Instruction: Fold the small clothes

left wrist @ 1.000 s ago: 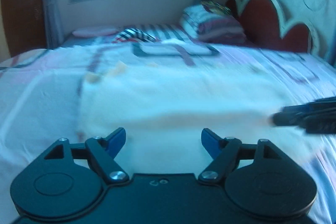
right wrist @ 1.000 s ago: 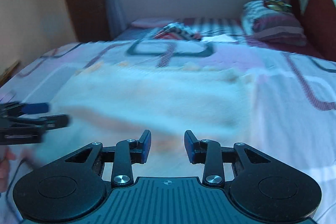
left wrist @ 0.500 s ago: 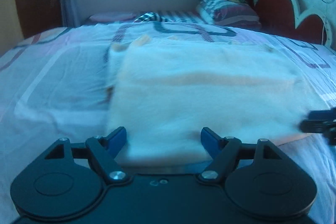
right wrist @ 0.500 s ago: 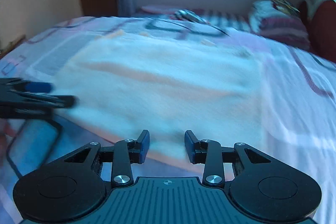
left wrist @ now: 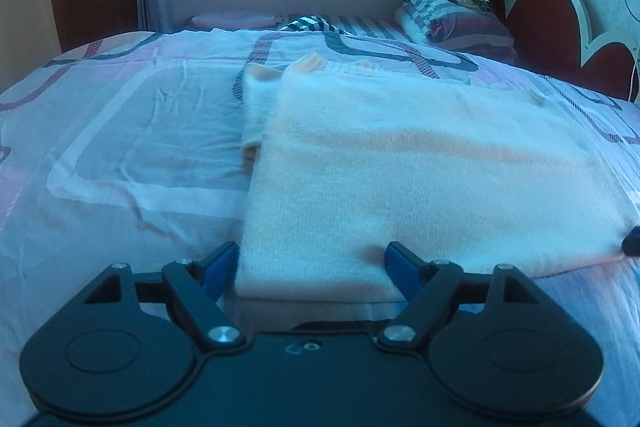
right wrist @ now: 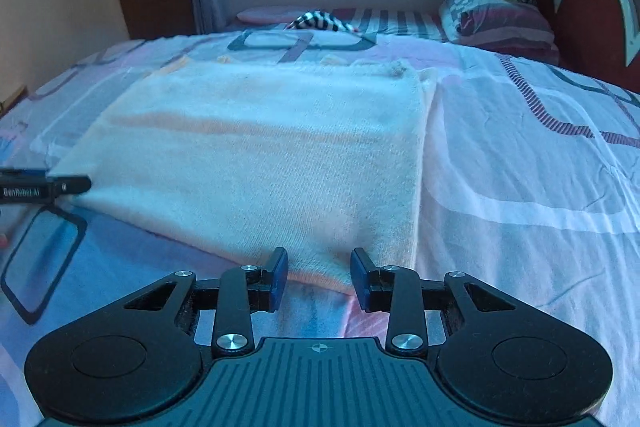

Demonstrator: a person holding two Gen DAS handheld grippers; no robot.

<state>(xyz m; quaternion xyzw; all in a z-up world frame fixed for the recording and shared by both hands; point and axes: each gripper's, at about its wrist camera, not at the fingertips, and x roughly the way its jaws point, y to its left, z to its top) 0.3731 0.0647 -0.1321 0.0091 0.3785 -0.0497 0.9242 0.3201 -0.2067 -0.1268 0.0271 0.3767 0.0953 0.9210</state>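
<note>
Left gripper (left wrist: 310, 267) hangs at the garment's near left corner, jaws wide apart, nothing clamped; the corner sits between the blue pads (left wrist: 219, 264), contact unclear. Its finger, seen from the right wrist view, carries white lettering, roughly "GenRobot.AI". Cream knit garment (right wrist: 256, 155), fuzzy ribbed weave with a faint peach band across it, lies folded into a flat rectangle mid-bed near the front edge. Bedsheet (right wrist: 520, 163) is thin, wrinkled, pink-white with dark rounded-square outlines. Right gripper (right wrist: 319, 269) sits at the garment's near right corner, jaws narrowly apart, empty. Striped pillow (right wrist: 500, 15) by the scalloped red headboard (right wrist: 588, 7).
</note>
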